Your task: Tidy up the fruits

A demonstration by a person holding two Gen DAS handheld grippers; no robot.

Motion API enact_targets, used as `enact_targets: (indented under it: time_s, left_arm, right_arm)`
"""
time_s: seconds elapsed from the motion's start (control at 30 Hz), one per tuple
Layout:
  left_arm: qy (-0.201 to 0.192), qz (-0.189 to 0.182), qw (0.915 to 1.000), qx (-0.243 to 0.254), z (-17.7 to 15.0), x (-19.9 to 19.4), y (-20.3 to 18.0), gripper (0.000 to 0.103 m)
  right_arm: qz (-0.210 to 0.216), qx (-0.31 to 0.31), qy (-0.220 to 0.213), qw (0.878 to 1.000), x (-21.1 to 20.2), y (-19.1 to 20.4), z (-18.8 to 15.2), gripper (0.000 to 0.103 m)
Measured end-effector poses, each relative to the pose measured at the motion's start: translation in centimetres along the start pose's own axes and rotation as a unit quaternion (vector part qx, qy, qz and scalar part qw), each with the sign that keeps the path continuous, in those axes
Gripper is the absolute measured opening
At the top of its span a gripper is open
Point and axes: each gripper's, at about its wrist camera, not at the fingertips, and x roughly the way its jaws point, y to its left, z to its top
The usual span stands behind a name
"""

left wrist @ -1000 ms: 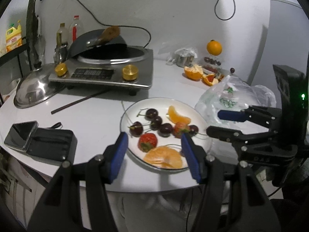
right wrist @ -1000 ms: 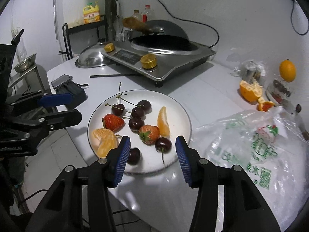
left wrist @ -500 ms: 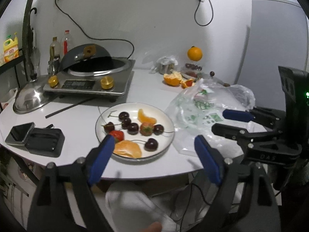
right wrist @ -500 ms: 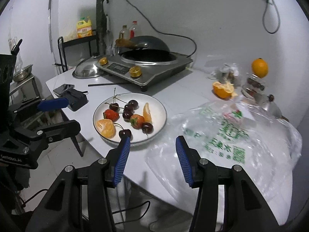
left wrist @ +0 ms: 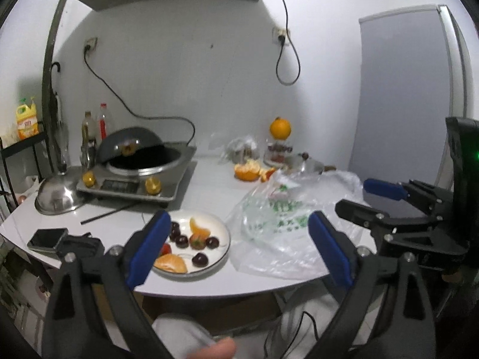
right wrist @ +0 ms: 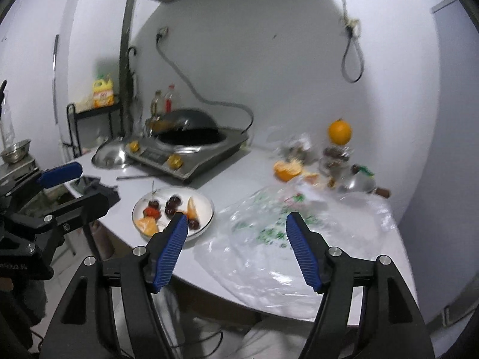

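left gripper [left wrist: 236, 248] and right gripper [right wrist: 236, 246] off table edge, jaws just opened wide, empty, so nothing carried. plate [left wrist: 223, 246] near edge holds cherries, strawberries, orange segments. plastic bag [left wrist: 281, 224] beside. whole orange [left wrist: 280, 129] far back, unsorted.

The near edge of the white table [left wrist: 209, 284] is bare at the lower centre of the left wrist view, so a gripper can come in there. The plate [left wrist: 223, 249] with fruit stands just behind this edge, and the plastic bag [left wrist: 278, 239] touches its right side and covers the right part of the table. At the left, the phone [left wrist: 46, 239] and a black case [left wrist: 82, 243] block the edge. Behind the plate, the chopstick [left wrist: 110, 214] and the cooker [left wrist: 134, 184] close the way. The strip between cooker and bag, at the centre, stays free up to the peeled orange [left wrist: 247, 172].
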Motion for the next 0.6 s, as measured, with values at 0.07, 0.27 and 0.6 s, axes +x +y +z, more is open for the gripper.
enact_targets:
  time_s: [0.07,0.27,0.6]
  left_arm:
    - [-0.013,0.0,0.9999,-0.006,0.6,-1.1,-0.3,0.094]
    - [-0.042,0.035,0.9985,0.004,3.0,-2.9,-1.5,0.094]
    - [-0.107,0.045,0.9931,0.017,6.2,-5.6,-1.8,0.102]
  right_arm:
    - [-0.009,0.002,-0.015,1.0,-1.4,-0.3,0.4,0.076]
    - [-0.039,0.01,-0.062,0.997,-4.9,-1.2,2.2,0.08]
    - [-0.072,0.029,-0.118,0.99,-8.1,-3.2,4.4,0.084]
